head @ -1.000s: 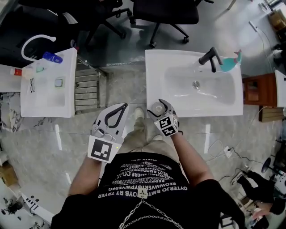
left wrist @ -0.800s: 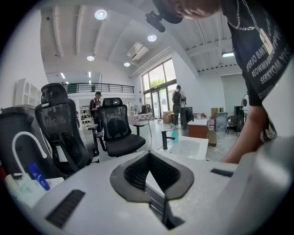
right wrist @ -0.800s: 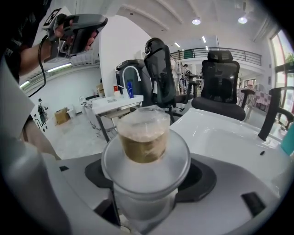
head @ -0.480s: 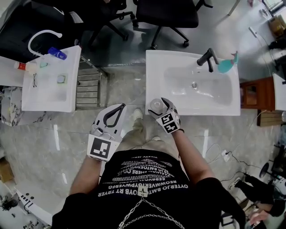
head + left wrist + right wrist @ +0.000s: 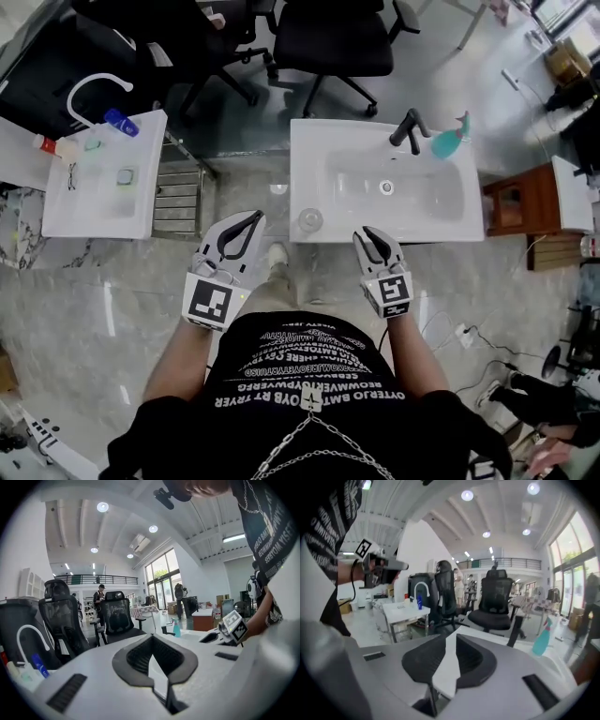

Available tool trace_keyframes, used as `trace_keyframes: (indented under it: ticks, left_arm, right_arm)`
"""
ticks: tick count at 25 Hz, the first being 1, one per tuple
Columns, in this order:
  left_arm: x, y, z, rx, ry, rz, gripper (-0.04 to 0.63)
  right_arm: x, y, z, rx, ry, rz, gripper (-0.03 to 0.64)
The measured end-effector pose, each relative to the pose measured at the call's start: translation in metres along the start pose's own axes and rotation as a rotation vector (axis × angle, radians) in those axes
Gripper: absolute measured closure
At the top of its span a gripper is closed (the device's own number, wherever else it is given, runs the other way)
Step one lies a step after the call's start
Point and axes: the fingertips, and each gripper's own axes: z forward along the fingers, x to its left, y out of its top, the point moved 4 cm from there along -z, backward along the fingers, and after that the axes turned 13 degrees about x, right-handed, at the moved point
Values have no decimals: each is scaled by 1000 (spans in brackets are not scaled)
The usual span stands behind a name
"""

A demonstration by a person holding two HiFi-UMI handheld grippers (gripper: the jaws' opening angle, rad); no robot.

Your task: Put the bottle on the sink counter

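The clear bottle [image 5: 310,221] stands upright on the front left corner of the white sink counter [image 5: 314,141], seen from above. My right gripper [image 5: 365,233] hangs off the counter's front edge, to the right of the bottle and apart from it. Its jaws are closing, the tips meet and nothing is between them [image 5: 452,635]. My left gripper [image 5: 255,217] is shut and empty, left of the counter over the floor [image 5: 151,638]. Neither gripper view shows the bottle.
A black faucet [image 5: 408,127] and a teal spray bottle [image 5: 448,141] stand behind the basin [image 5: 394,187]. A second white counter [image 5: 103,202] with small items is at the left, beside a metal rack [image 5: 176,192]. Office chairs [image 5: 333,37] stand beyond; a wooden cabinet [image 5: 516,202] is at the right.
My right gripper let go of the bottle, which now stands on the counter corner. The gripper then moved right and back from it and its jaws came together. The left gripper stayed put.
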Motion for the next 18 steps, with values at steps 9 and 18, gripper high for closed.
trace_keyframes:
  ticks: [9,18]
  left_arm:
    - [-56,53,-37,-122,-4,37,590]
    - [-84,60,-77,-118,49,23,589]
  right_arm:
    - [-38,100,-146,-264,-151,49,621]
    - [-18,84,-183,-255,-149,13,621]
